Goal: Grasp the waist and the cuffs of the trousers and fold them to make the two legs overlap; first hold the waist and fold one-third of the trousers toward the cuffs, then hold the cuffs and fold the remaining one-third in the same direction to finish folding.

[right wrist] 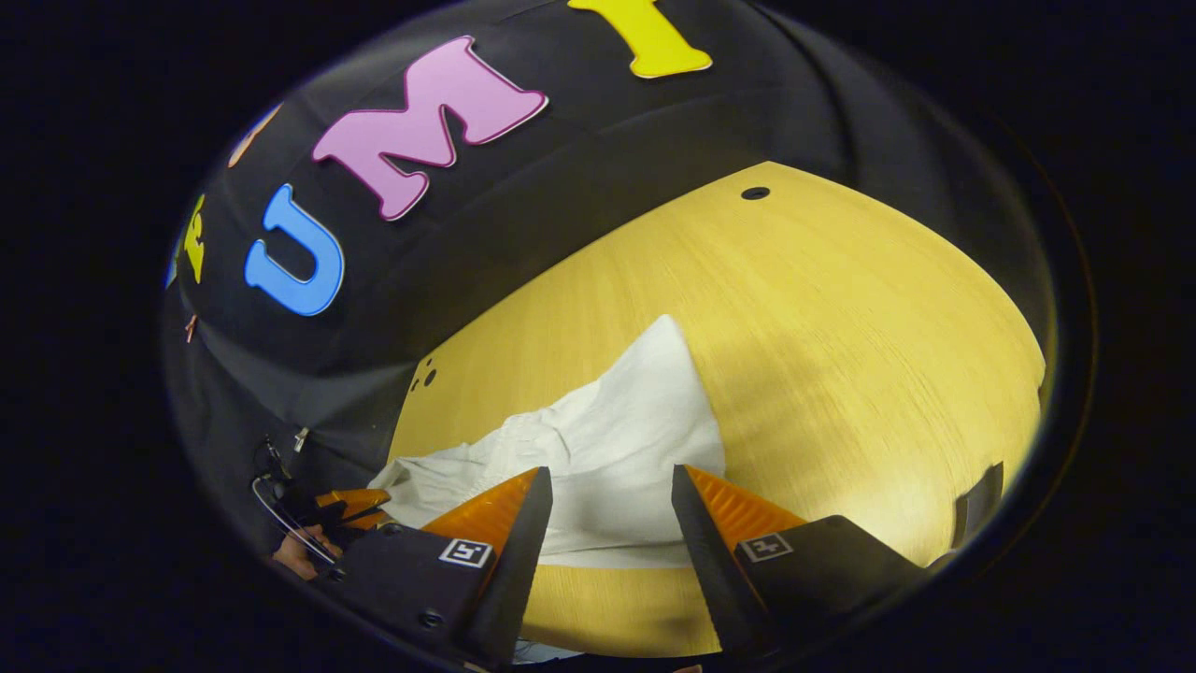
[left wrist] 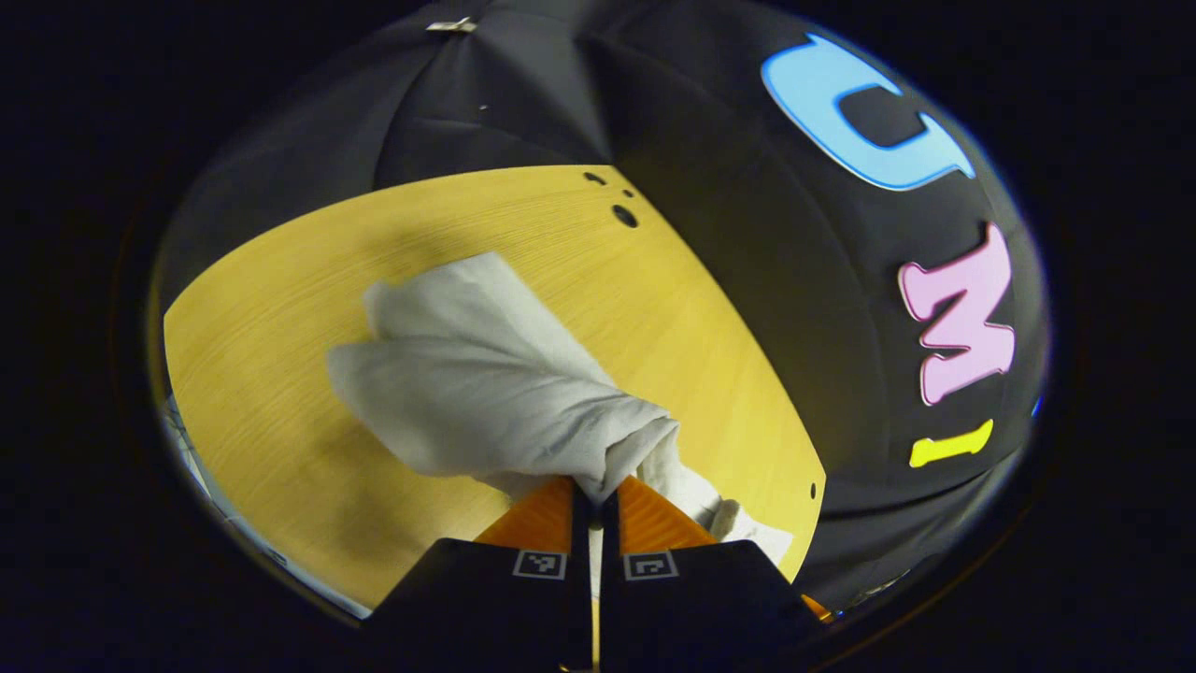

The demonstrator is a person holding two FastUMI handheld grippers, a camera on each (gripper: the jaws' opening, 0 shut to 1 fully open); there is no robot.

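left gripper (left wrist: 595, 497) pinching trousers (left wrist: 486, 383); right gripper (right wrist: 612, 491) spread above trousers

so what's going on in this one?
A person is folding pale trousers on a yellow wooden table with two handheld grippers. The left gripper is shut on a bunched end of the fabric, which drapes from it down to the tabletop. The right gripper is open, its fingers either side of the cloth's near edge, not gripping. The left gripper and the hand holding it show in the right gripper view.
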